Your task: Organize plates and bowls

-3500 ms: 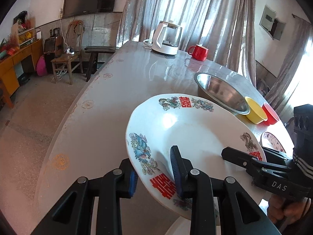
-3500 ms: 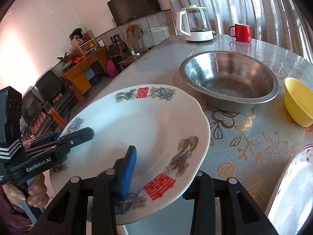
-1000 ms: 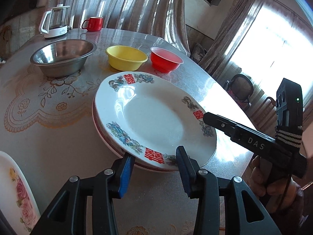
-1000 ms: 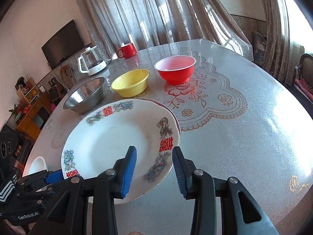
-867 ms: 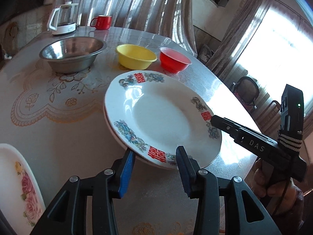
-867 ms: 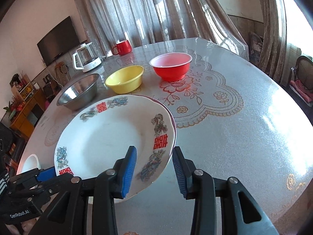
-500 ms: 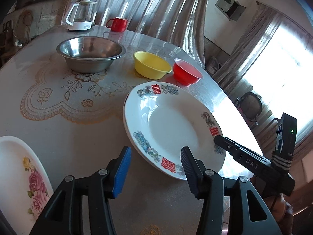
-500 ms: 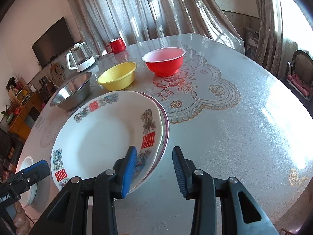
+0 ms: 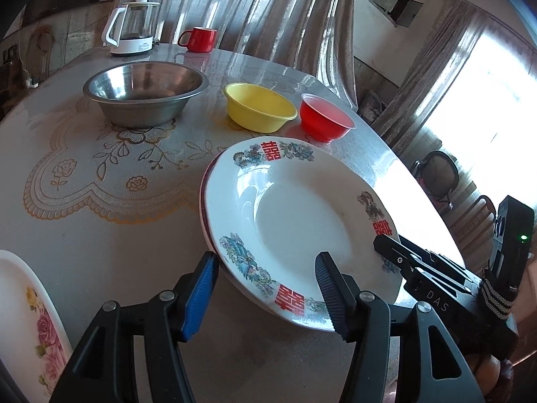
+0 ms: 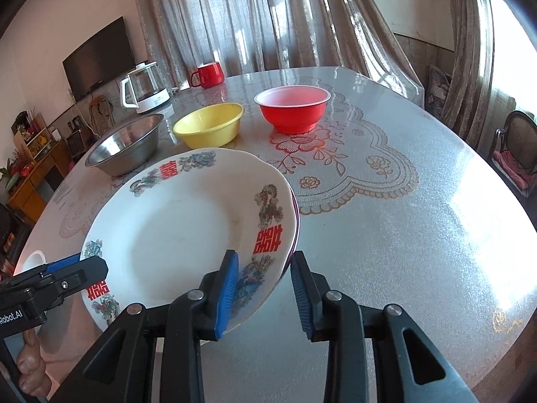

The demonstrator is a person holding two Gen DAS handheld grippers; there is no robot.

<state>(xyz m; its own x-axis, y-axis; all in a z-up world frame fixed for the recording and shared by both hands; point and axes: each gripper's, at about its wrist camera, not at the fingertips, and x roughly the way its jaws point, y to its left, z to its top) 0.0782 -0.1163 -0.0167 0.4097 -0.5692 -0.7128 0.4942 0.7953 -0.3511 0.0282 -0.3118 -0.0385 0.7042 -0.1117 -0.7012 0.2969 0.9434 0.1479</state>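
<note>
A white plate with red characters and bird patterns (image 9: 295, 215) (image 10: 174, 225) lies on top of a second plate, whose dark red rim (image 9: 202, 208) (image 10: 297, 225) peeks out beneath. In the left wrist view, my left gripper (image 9: 266, 268) straddles the top plate's near rim, its jaws opening and its pads off the plate. My right gripper (image 10: 265, 258) has the opposite rim between its jaws, which are closing; one pad is above the plate and the other beside the rim, with a small gap. Each gripper also shows in the other's view: right gripper (image 9: 386, 247), left gripper (image 10: 95, 267).
Behind the plates stand a steel bowl (image 9: 144, 94) (image 10: 124, 147), a yellow bowl (image 9: 260, 107) (image 10: 209, 127) and a red bowl (image 9: 324, 122) (image 10: 292, 110). A kettle (image 9: 132, 30) and a red mug (image 9: 198, 38) are at the far edge. A floral plate (image 9: 27, 319) lies near left.
The plate, carried earlier by both grippers, now rests on the other plate. The left jaws have widened and let go of its rim. The right jaws have narrowed slightly around the opposite rim.
</note>
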